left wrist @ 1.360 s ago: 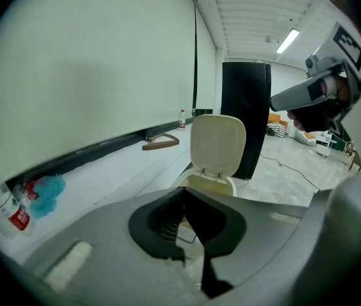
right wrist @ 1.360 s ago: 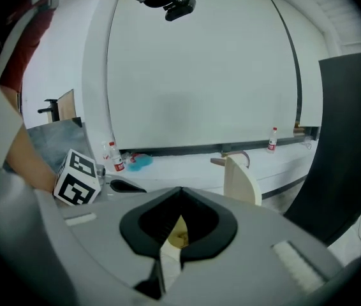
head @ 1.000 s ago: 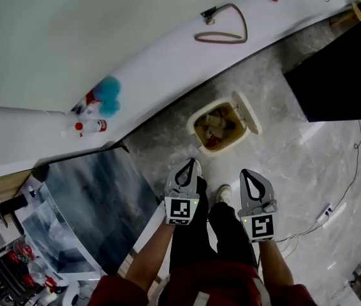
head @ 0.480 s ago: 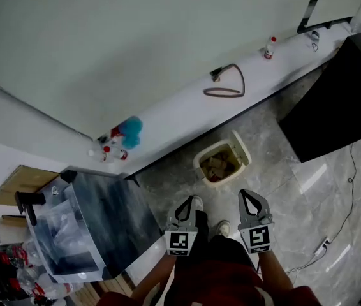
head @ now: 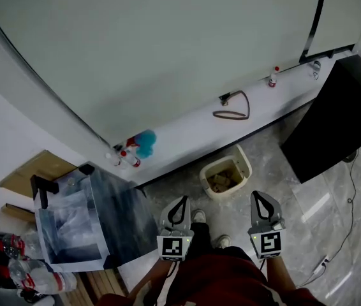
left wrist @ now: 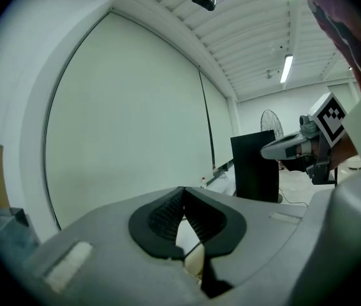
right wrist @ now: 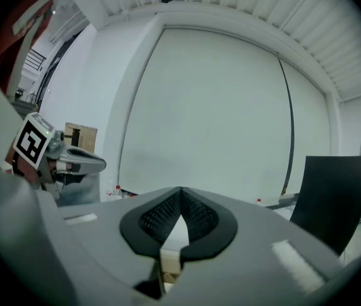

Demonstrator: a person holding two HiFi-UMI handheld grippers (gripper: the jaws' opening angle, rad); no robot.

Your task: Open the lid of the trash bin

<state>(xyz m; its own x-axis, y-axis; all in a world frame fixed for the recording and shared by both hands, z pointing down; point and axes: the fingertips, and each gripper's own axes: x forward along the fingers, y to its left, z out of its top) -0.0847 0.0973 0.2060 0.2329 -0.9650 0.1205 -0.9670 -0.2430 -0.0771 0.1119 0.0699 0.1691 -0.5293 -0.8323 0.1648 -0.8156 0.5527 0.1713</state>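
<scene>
A cream trash bin (head: 213,171) stands on the grey floor below the white ledge, its lid (head: 245,165) tipped up at the right side and brownish rubbish showing inside. My left gripper (head: 182,201) and right gripper (head: 257,196) hang side by side nearer than the bin, apart from it, above the person's legs. Both are shut with nothing held. In the left gripper view the jaws (left wrist: 184,190) meet at the tip and the right gripper (left wrist: 294,147) shows at the right. In the right gripper view the jaws (right wrist: 180,190) are likewise together.
A long white ledge (head: 187,139) runs under a large pale wall, bearing a brown cable loop (head: 232,111), spray bottles (head: 125,157), a blue duster (head: 146,142) and a small bottle (head: 273,76). A black panel (head: 333,116) stands right; a clear box (head: 81,218) left. A cable (head: 350,190) trails across the floor.
The head view has lifted and pulled back, so the bin looks smaller and farther. Both grippers sit lower in the picture, still shut. The lid stays up throughout.
</scene>
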